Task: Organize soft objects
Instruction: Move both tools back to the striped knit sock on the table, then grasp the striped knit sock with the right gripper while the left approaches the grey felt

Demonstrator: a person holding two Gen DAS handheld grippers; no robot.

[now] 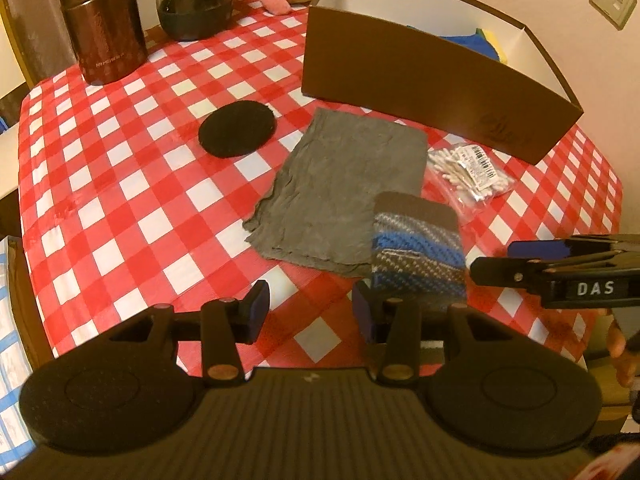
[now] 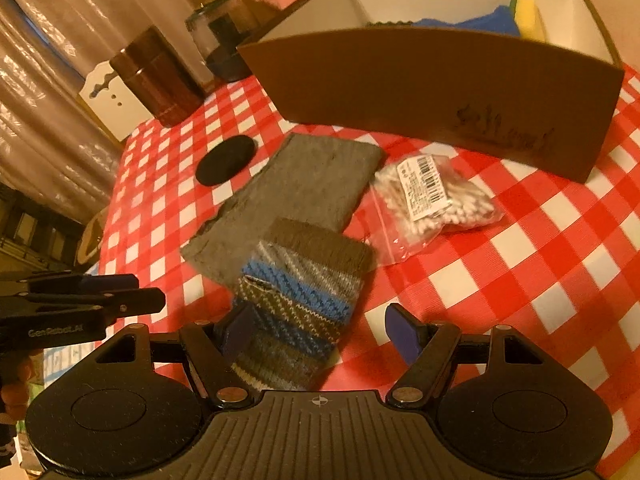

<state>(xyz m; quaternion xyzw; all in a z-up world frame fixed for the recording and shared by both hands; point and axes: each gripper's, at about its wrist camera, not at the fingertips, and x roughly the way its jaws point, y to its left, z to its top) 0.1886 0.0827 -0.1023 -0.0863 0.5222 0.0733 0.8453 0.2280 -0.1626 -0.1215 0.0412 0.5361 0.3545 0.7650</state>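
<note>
Knit striped sock (image 2: 296,300) lies on near checkered surface (image 2: 540,264) overlapping grey cloth (image 2: 304,188), w/ right tool (image 2: 320,332) open astride it & left tool (image 1: 310,308) open beside, so next: close, lift to far box (image 2: 420,80).

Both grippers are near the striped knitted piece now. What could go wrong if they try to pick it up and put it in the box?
1. The striped knitted piece overlaps the grey cloth, so a pinch may lift both together.
2. The left gripper and right gripper, both open, are close together and could collide.
3. The bag of cotton swabs lies just beside; a sweep toward the brown box might drag it along.
</note>
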